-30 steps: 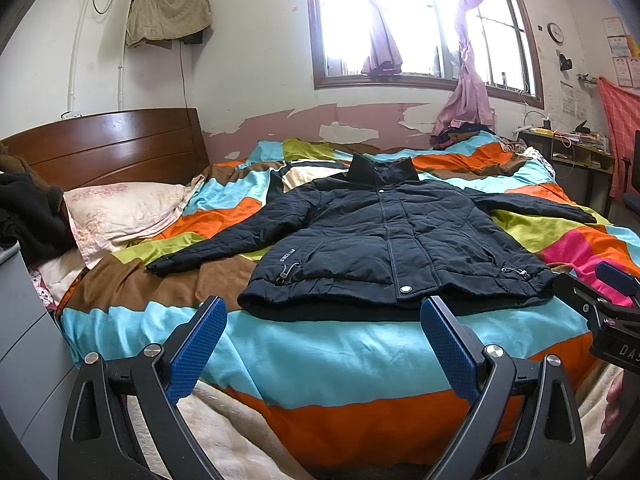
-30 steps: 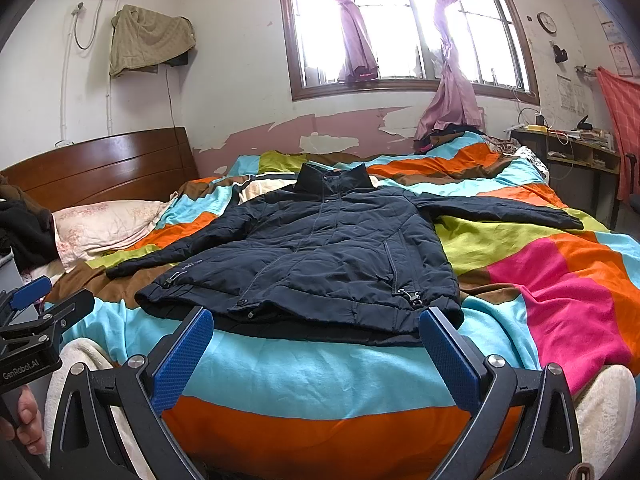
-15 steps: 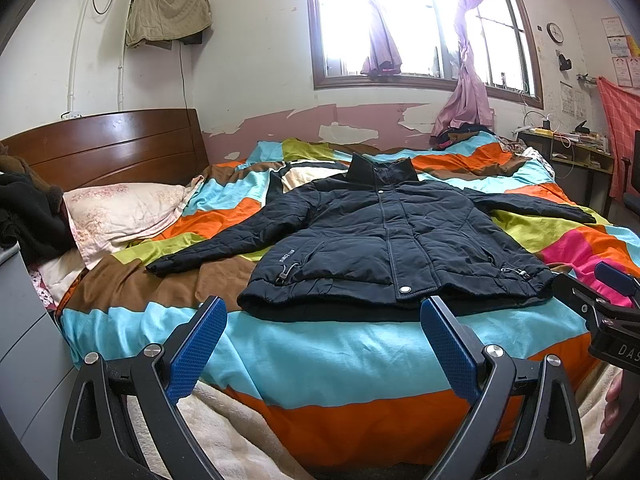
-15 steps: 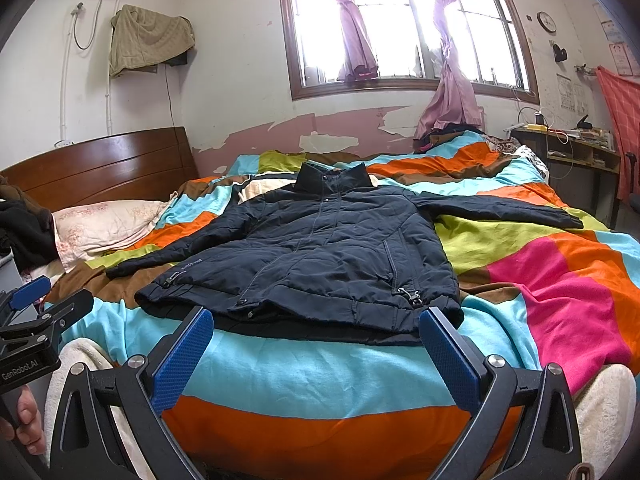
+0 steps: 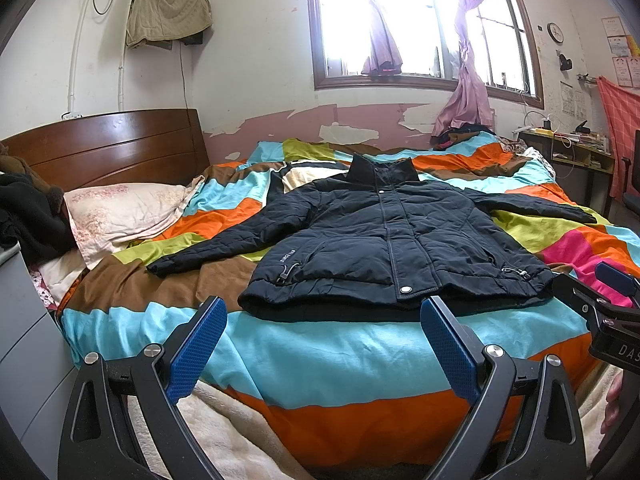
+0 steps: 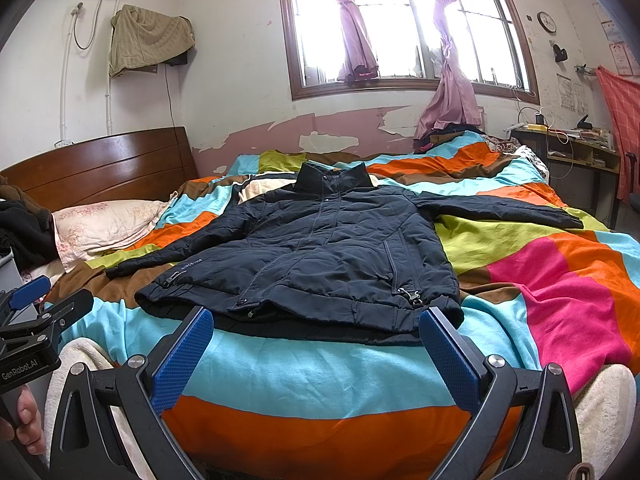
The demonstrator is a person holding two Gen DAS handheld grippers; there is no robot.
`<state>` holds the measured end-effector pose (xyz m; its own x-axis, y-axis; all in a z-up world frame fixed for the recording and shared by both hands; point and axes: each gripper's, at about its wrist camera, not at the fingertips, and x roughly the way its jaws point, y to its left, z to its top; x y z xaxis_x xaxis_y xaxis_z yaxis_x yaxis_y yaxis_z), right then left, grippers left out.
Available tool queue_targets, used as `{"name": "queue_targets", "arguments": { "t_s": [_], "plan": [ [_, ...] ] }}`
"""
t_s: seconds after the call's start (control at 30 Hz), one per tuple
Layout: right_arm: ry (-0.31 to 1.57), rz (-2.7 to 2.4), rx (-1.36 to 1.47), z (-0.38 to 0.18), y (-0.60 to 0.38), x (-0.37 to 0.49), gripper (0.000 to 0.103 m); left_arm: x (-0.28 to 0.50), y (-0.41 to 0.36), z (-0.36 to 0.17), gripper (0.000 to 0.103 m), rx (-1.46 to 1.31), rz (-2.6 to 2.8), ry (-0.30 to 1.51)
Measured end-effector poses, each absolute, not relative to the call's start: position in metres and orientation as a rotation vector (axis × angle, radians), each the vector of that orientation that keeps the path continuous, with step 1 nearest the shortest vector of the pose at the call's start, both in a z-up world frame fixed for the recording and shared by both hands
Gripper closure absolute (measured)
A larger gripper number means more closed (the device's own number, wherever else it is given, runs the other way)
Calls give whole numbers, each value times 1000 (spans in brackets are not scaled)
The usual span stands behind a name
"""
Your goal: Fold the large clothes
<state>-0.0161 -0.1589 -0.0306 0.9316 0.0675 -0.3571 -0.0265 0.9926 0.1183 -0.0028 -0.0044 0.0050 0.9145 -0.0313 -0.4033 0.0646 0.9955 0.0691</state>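
A dark navy padded jacket (image 5: 384, 240) (image 6: 320, 264) lies flat and face up on the bed, zipped, collar toward the window, both sleeves spread out to the sides. My left gripper (image 5: 322, 312) hovers open just short of the jacket's hem, nothing between its blue pads. My right gripper (image 6: 316, 322) is likewise open in front of the hem, a little to the right of the left one. Each gripper shows at the edge of the other's view: the right one (image 5: 612, 304), the left one (image 6: 32, 320).
The bed carries a striped multicolour quilt (image 5: 360, 356) with a cream blanket (image 5: 224, 432) at the near edge. A pillow (image 5: 120, 212) and wooden headboard (image 5: 112, 148) are at the left, a desk (image 5: 576, 152) at the far right, a grey cabinet (image 5: 24, 320) at the near left.
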Motion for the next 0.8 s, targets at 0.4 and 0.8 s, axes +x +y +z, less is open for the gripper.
{"name": "queue_targets", "arguments": {
  "t_s": [0.4, 0.8],
  "plan": [
    [396, 45, 117, -38, -161, -14, 0, 2, -6, -1, 8, 93, -26, 454],
    [546, 18, 137, -52, -179, 16, 0, 64, -13, -46, 8, 147, 39, 771]
  ]
}}
